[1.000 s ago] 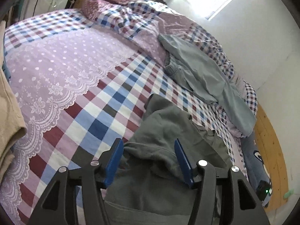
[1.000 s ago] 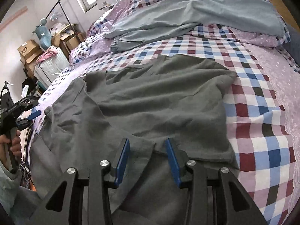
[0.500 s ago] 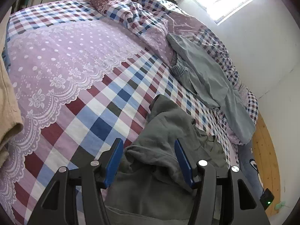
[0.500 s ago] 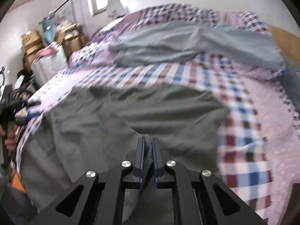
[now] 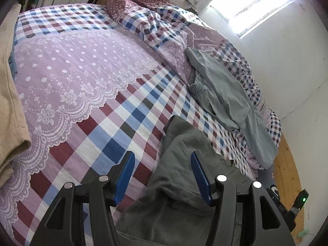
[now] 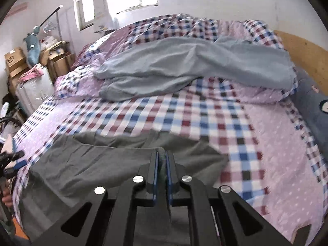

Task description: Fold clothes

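A dark grey garment (image 6: 86,164) lies spread on the checked bed cover (image 6: 184,119). My right gripper (image 6: 161,162) is shut on a fold of its near edge and holds that fold raised off the bed. In the left wrist view the same garment (image 5: 180,164) is bunched up between the fingers of my left gripper (image 5: 162,174). Those jaws stand wide apart; the right pad is beside the cloth and the left pad is clear of it. The left gripper (image 6: 14,162) also shows at the far left edge of the right wrist view, held by a hand (image 6: 6,196).
Light grey-blue trousers (image 6: 184,65) lie across the far side of the bed, also trousers (image 5: 225,98). A beige cloth (image 5: 10,112) hangs at the left. A dark blue pillow (image 6: 311,102) and wooden board (image 6: 303,47) are at right. Boxes (image 6: 14,61) stand by the wall.
My right gripper closed on the dark grey garment's edge and rose with it, pulling the cloth up. The left gripper stayed open in place; the bunched cloth shifted toward its right finger.
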Motion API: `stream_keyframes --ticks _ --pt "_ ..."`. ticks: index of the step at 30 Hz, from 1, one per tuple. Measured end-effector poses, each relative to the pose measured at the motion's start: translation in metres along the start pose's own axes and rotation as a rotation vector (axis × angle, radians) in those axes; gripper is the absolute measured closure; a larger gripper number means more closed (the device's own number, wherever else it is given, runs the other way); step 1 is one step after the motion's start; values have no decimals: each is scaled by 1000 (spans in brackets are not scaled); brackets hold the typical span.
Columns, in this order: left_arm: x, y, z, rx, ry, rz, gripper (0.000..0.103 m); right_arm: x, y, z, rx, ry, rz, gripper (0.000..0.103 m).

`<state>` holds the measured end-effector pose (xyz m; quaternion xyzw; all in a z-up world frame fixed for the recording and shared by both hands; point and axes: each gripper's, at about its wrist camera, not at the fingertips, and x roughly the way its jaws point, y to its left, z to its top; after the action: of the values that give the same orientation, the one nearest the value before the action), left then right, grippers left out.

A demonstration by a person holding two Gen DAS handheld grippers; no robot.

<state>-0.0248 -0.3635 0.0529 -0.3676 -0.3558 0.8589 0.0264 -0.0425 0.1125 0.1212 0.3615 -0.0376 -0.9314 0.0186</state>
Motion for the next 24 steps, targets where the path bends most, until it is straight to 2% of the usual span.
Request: stream_keyframes --ticks 4,8,11,14,16,17,24 --pt "-2 -1 0 8 -9 0 42 17 -10 12 28 24 -58 97" --pt "2 -6 -2 44 9 19 42 57 -18 9 62 136 -77 94" --pt "4 -11 -5 87 14 42 42 76 -30 -4 133 221 -58 89" --pt "6 -14 -7 125 29 68 42 61 -44 -18 222 189 -36 81" --pt "8 -15 -9 145 40 91 42 44 -49 -29 265 152 -5 66" --pt "8 -16 -10 158 44 104 42 35 -50 -36 284 134 12 63" --pt "3 -21 -18 289 32 217 42 5 -45 -86 371 98 67 61"
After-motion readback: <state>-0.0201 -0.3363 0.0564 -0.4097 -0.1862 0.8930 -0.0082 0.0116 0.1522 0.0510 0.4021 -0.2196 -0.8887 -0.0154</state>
